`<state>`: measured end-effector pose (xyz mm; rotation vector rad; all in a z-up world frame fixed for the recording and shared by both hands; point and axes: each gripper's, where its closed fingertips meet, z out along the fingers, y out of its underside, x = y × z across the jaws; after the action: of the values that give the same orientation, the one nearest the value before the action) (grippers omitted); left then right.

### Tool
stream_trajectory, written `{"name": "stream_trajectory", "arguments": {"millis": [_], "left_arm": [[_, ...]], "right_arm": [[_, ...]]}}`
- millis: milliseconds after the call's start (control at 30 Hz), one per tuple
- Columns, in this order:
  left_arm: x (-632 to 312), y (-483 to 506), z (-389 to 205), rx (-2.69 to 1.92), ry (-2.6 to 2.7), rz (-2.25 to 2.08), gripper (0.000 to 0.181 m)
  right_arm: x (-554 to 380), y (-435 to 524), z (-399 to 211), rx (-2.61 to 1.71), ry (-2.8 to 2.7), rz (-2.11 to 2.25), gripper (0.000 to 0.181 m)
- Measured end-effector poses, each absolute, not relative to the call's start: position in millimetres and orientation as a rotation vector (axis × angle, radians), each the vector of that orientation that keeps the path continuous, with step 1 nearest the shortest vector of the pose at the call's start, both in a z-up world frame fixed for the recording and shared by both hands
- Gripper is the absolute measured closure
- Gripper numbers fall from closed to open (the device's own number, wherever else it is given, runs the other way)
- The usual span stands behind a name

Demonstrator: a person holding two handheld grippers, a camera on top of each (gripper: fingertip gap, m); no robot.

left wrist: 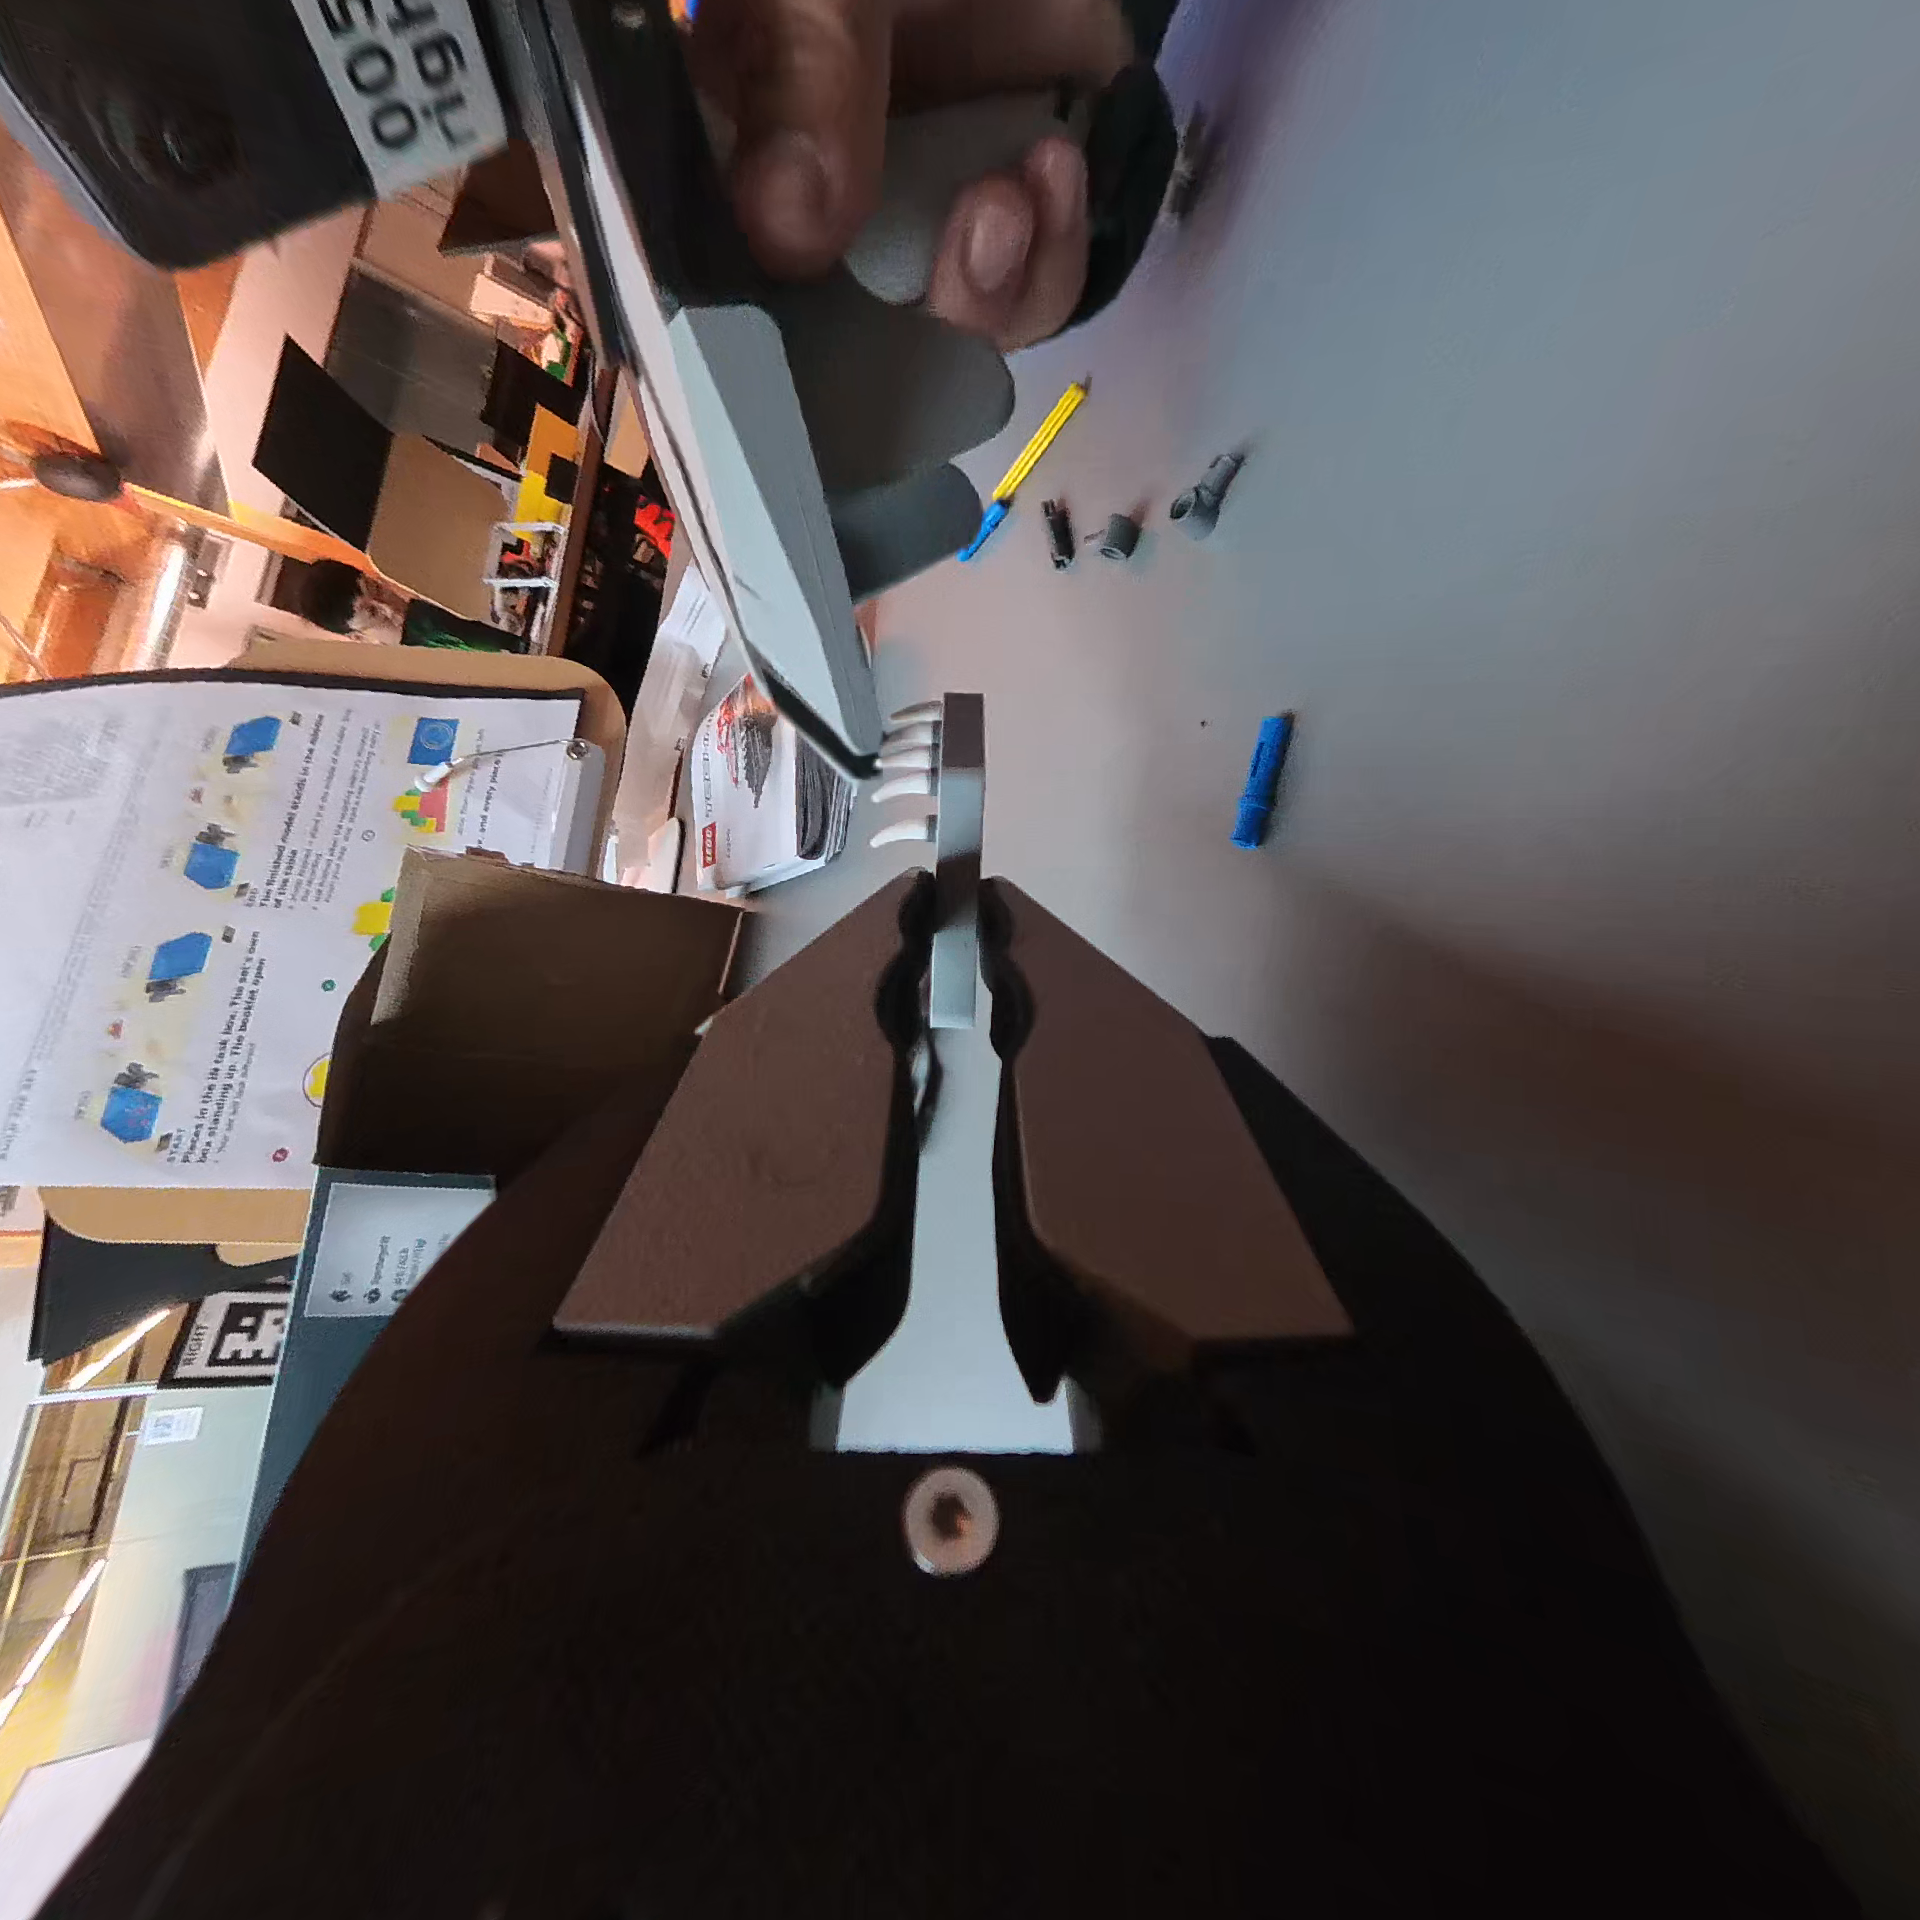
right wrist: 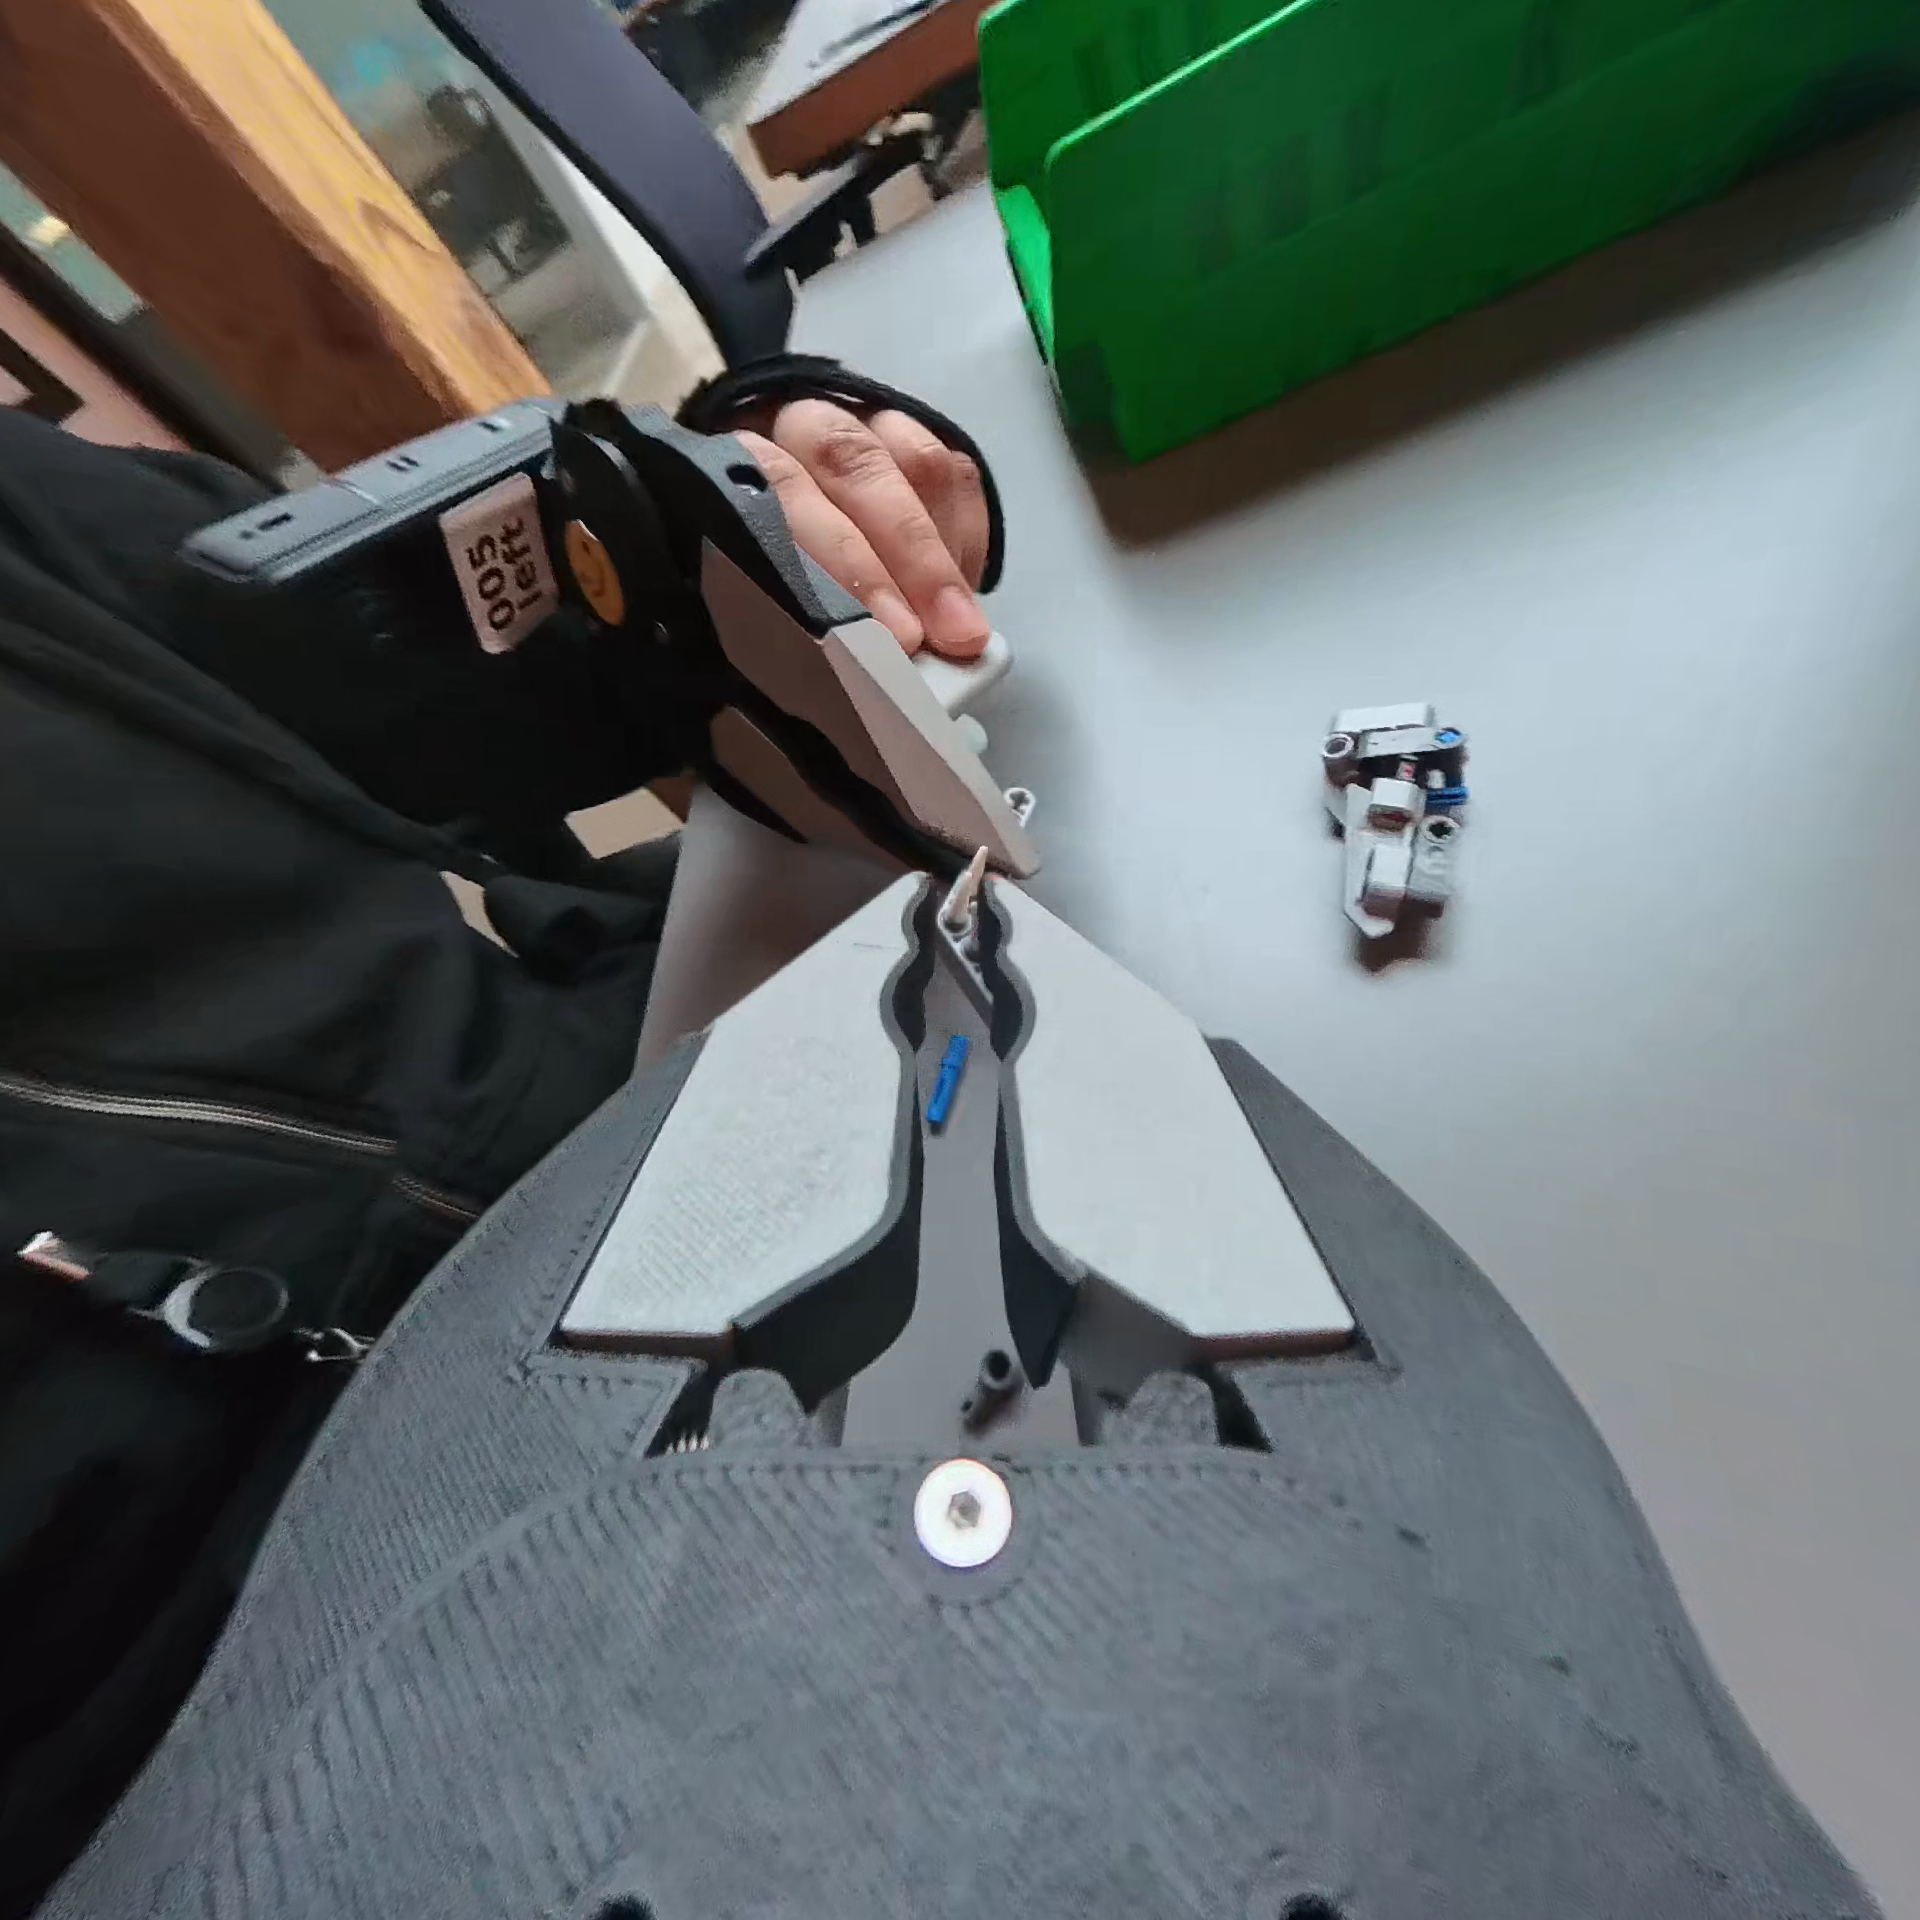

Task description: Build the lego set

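In the left wrist view my left gripper is shut on a flat grey lego piece that carries a row of white tooth pieces on its left side. My right gripper reaches in from the upper left, its tip at those teeth. In the right wrist view my right gripper is closed around a white tooth and the grey piece. The left gripper meets it there from the left, held by a hand. Both are above the grey table.
A blue pin, a yellow axle, a black pin and dark grey connectors lie on the table. A part-built grey model and green bins are to the right. A cardboard box and an instruction sheet stand at the left. My left and right fingertips are right by each other. Between my left fingertips and the blue pin there is roughly 5 cm. It is also in sight in the right wrist view.
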<state>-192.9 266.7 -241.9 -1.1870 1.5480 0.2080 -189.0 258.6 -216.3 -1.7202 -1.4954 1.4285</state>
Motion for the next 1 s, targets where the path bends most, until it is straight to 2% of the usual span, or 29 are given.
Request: {"name": "stream_trajectory", "arguments": {"millis": [133,367,500,567,633,767,900,967,1000], "left_arm": [[-194.4,266.7,-239.5,-1.172,1.543,0.220,0.176],[-196.5,268.5,-248.9,-1.198,1.578,0.245,0.175],[-204.5,274.7,-253.3,-1.282,1.559,0.265,0.175],[-196.9,258.7,-276.6,-1.285,1.706,0.192,0.174],[-194.1,261.7,-273.0,-1.222,1.695,0.331,0.174],[-205.3,280.3,-248.9,-1.293,1.517,0.283,0.175],[-200.8,278.2,-246.9,-1.247,1.520,0.300,0.177],[-202.2,279.6,-245.5,-1.247,1.509,0.293,0.176],[-201.3,278.4,-245.0,-1.249,1.505,0.264,0.175]], "right_arm": [[-194.5,255.1,-220.8,-1.710,-1.566,1.476,0.176],[-196.9,256.5,-234.1,-1.727,-1.747,1.309,0.181],[-209.9,273.0,-230.9,-1.797,-1.487,1.439,0.181],[-205.0,299.4,-199.2,-1.718,-1.179,1.604,0.181],[-186.5,324.2,-170.1,-1.630,-1.040,1.594,0.181],[-187.3,303.6,-186.5,-1.691,-1.217,1.566,0.181],[-200.6,271.7,-218.1,-1.720,-1.496,1.475,0.164],[-201.8,265.0,-224.5,-1.707,-1.582,1.432,0.169],[-202.5,266.9,-225.1,-1.699,-1.577,1.415,0.179]]}}
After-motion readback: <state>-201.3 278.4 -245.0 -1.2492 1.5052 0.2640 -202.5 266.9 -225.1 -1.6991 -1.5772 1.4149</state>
